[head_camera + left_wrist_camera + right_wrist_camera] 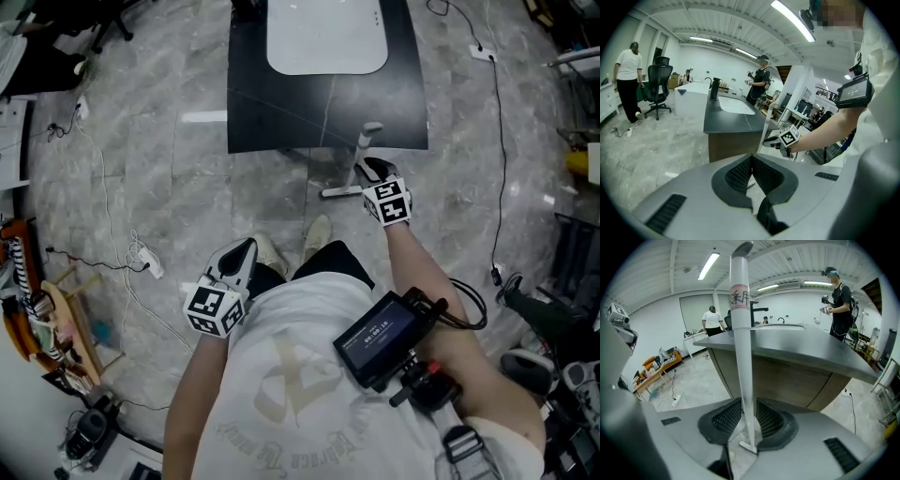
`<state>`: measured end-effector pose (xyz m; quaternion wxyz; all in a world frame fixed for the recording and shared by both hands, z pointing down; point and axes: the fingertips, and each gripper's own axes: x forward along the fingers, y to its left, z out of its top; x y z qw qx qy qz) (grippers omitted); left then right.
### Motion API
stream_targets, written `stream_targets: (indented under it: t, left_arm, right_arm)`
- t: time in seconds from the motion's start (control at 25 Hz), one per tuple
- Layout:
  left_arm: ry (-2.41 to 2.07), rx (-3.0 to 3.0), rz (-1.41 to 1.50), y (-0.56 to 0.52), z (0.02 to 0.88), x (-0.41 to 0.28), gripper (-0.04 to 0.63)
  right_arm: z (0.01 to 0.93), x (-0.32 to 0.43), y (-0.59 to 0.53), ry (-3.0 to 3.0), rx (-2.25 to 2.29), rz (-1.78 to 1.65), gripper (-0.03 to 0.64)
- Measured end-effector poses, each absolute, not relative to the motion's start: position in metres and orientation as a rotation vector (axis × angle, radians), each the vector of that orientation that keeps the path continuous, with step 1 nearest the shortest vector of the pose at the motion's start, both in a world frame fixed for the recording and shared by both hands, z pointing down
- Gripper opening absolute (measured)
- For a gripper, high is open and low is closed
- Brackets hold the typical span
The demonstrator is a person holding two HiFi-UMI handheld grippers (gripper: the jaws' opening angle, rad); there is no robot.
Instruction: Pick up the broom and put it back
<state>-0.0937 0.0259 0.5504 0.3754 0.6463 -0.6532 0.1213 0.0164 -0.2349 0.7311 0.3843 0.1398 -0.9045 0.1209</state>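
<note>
Broom [740, 333] upright between the parted jaws of the right claw [749, 405].
Released, pads just off the handle; dark counter [811, 352] close behind it. Left claw [752, 158] clenched on nothing, well apart from the broom.

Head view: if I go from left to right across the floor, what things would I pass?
white power strip → left hand-held gripper → light shoe → right hand-held gripper → black cable
</note>
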Motion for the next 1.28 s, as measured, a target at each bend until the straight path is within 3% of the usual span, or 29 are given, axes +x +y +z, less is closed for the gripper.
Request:
stream_targets:
  t: [0.4,0.64,1.28]
  left_arm:
    - [-1.636,1.734,0.286,0.016,0.555,-0.093,0.012]
    - [-1.617,1.795,0.248,0.028,0.542,-0.099,0.012]
    - [-1.467,2.054,0.243,0.018,0.519,-0.097,0.012]
  right_arm:
    - [0.714,0.032,-0.229,-2.321,0.43,0.309,0.102]
    - [0.666,0.039,-0.199,-2.372,0.476,0.305,0.021]
    - [0.523,0.042,-0.114,-2.657,0.556,0.383,0.017]
